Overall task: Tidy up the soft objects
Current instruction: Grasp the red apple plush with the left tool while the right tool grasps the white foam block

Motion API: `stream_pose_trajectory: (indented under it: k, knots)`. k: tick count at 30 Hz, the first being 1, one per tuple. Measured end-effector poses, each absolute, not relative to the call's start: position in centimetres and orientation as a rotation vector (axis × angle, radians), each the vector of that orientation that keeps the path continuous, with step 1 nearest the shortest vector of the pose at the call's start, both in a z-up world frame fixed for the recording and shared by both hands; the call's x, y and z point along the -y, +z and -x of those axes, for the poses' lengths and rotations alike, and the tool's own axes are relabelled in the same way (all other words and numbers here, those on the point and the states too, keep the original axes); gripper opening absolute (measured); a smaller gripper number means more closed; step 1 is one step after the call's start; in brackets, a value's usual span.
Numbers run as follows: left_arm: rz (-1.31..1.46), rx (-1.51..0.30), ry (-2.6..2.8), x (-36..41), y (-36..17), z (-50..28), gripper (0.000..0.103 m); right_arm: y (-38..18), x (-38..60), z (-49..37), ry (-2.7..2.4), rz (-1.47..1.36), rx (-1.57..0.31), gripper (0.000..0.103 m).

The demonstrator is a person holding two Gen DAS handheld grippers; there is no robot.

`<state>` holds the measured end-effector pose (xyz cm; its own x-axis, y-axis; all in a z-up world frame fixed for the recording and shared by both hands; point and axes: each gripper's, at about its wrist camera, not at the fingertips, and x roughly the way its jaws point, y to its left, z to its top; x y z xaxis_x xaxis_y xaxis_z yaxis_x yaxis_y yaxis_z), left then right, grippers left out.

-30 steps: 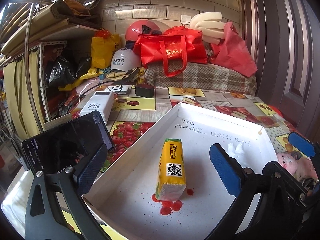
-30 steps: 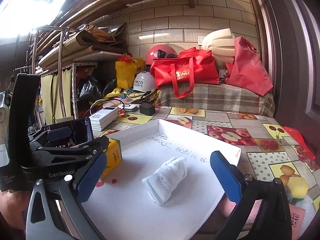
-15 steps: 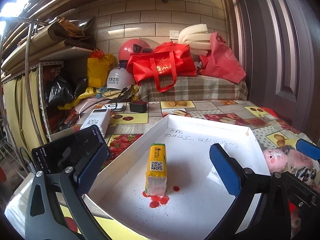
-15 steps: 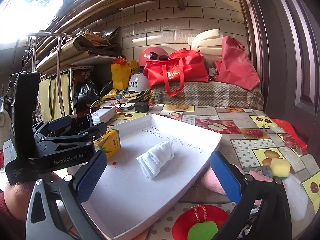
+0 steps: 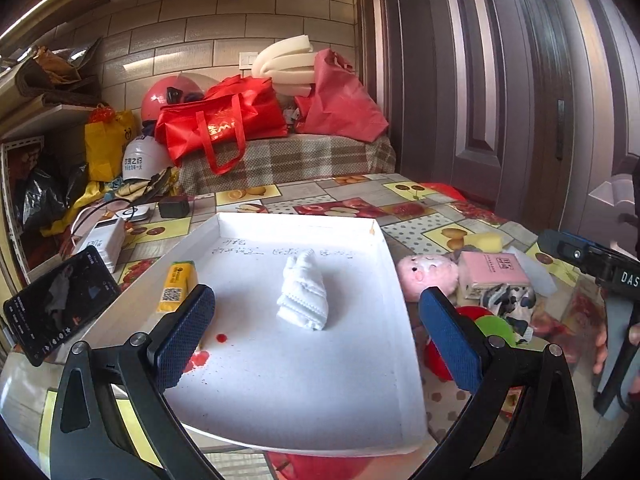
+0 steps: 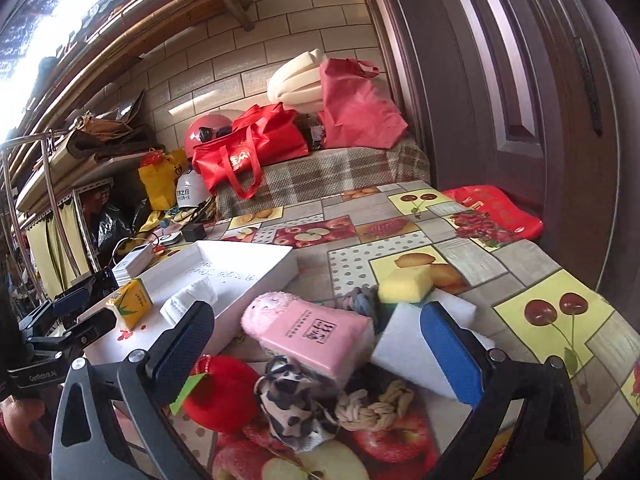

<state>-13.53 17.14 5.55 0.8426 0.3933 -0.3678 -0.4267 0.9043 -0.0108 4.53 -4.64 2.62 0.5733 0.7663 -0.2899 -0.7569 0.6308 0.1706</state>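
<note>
A white tray (image 5: 384, 364) holds a rolled white cloth (image 5: 304, 294) and a yellow drink carton (image 5: 176, 286); both also show in the right wrist view, the tray (image 6: 256, 280) with the cloth (image 6: 188, 298) and carton (image 6: 132, 306). My left gripper (image 5: 316, 338) is open and empty above the tray's near half. My right gripper (image 6: 316, 350) is open and empty over a pile right of the tray: pink tissue pack (image 6: 320, 332), pink plush (image 6: 266, 308), red plush apple (image 6: 218, 394), black-and-white cloth (image 6: 292, 400), braided rope (image 6: 372, 398), yellow sponge (image 6: 406, 282), white foam block (image 6: 416, 340).
A phone (image 5: 60, 302) leans left of the tray, with a white power bank (image 5: 102, 242) and black charger (image 5: 174, 208) behind. Red bags (image 5: 224, 120), helmets and foam sit at the table's back. A dark door (image 5: 520, 80) stands on the right.
Both grippers swung right. The left view now centres on the white cloth, not the carton. The right gripper left the tray and now hangs over the pile of soft things.
</note>
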Motion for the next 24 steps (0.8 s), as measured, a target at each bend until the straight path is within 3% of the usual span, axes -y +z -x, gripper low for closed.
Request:
stream_pose_trajectory:
  k: [10,12,16,24]
  knots:
    - [0.007,-0.602,0.194,-10.1,4.0,6.8,0.102,2.2,10.3,-9.1,0.792,-0.052,-0.483,0.103]
    - [0.034,-0.646,0.191,-10.0,3.5,5.6,0.098,2.2,10.2,-9.3,0.755,0.005,-0.480,0.103]
    - [0.024,-0.703,0.178,-9.4,2.7,4.6,0.080,1.7,9.3,-10.5,0.798,0.098,-0.512,0.103]
    - [0.009,-0.742,0.193,-9.1,2.1,4.3,0.079,0.6,5.0,-12.3,0.984,0.266,-0.573,0.103]
